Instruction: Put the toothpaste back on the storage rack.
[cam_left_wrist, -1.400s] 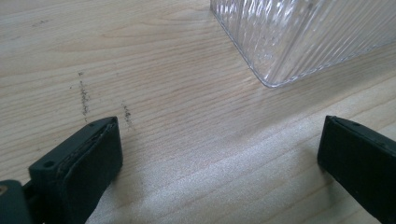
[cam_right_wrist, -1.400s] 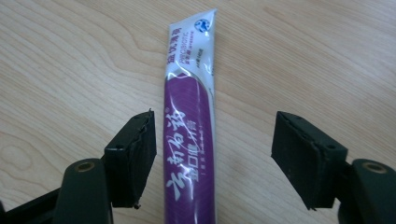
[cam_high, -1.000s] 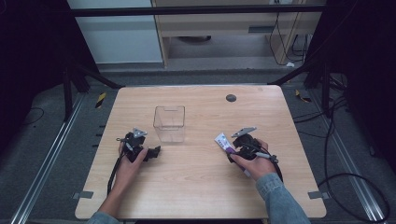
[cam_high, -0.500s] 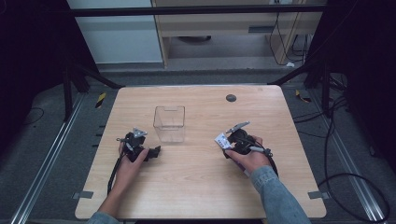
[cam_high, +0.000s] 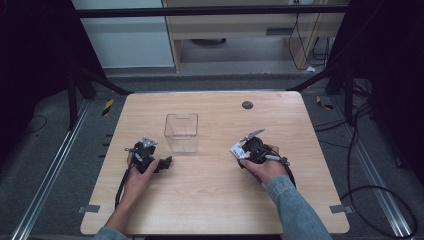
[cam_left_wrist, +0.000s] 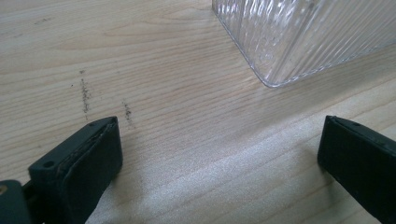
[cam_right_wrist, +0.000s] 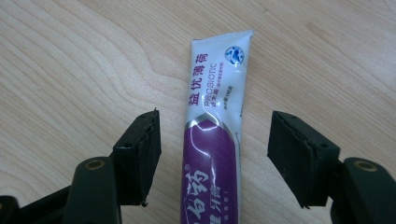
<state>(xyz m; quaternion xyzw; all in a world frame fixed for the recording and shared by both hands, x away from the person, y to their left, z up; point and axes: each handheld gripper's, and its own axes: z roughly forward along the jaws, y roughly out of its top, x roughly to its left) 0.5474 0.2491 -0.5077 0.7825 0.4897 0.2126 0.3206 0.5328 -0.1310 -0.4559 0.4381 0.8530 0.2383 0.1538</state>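
Between open fingers lies a white-and-purple toothpaste tube (cam_right_wrist: 212, 140).

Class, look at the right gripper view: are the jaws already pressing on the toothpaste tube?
No. The toothpaste tube lies on the table between the right gripper pads, wood showing either side.

A white-and-purple toothpaste tube (cam_right_wrist: 212, 140) lies flat on the wooden table (cam_high: 210, 200), right of the clear box (cam_high: 181, 132).

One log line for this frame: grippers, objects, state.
right gripper: closing, straddles toothpaste tube, no contact | left gripper: open, idle by clear ribbed container
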